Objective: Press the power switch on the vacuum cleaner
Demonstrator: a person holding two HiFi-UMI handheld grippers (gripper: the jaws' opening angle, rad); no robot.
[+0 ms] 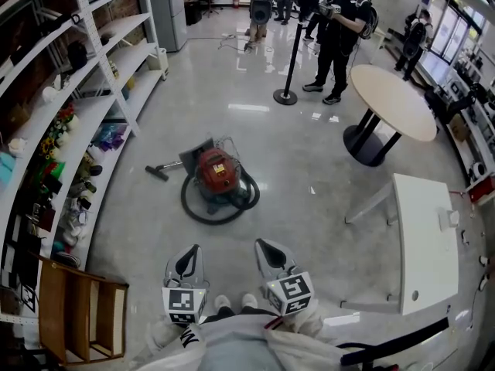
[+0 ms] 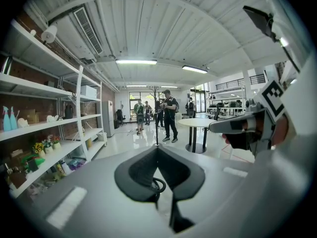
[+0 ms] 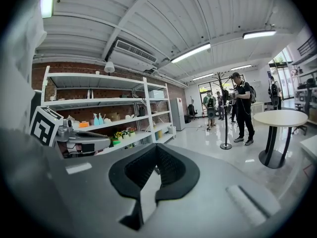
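The vacuum cleaner is a red canister lying on the glossy floor, with its black hose looped round it and a nozzle off to its left. It lies about a metre ahead of me. My left gripper and right gripper are held side by side near my body, well short of the vacuum. Both have their jaws closed tip to tip with nothing between them. In the left gripper view, the left gripper points down the room and a loop of hose shows through its jaws. The right gripper points the same way.
White shelving with small items runs along the left wall, and a wooden crate stands at bottom left. A round table and a white rectangular table are on the right. A stanchion post and several people stand farther back.
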